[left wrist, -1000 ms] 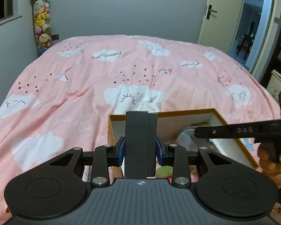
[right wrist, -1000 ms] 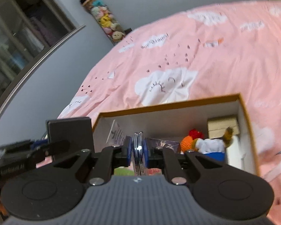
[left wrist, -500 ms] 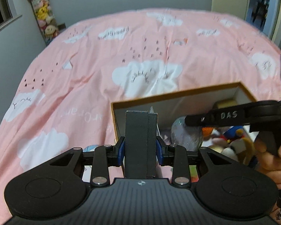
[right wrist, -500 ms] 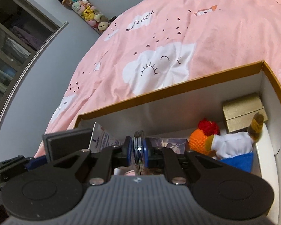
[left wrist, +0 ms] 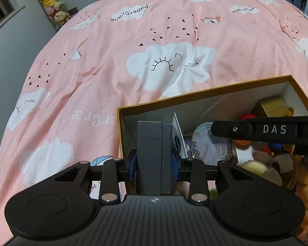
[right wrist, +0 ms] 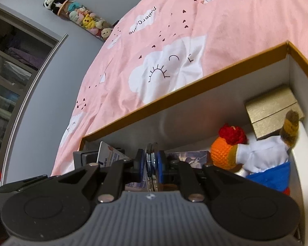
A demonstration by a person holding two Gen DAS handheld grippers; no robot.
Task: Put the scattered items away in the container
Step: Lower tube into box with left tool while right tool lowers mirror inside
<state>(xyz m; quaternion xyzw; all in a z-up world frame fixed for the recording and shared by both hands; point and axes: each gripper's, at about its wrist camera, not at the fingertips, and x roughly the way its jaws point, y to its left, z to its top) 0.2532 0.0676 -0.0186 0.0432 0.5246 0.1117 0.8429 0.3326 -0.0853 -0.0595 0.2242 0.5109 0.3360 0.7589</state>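
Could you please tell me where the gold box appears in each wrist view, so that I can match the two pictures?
Left wrist view: the gold box sits at the far right, in the far right corner of the container, just above the right tool's arm.
Right wrist view: the gold box lies right of centre, in the same corner, behind the knitted doll.
Shared landmark: the white cloud with a sun face on the bedcover.

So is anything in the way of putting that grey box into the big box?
Nothing blocks it. The left gripper holds the grey box above the container, just inside its left corner. A white card stands close beside it.
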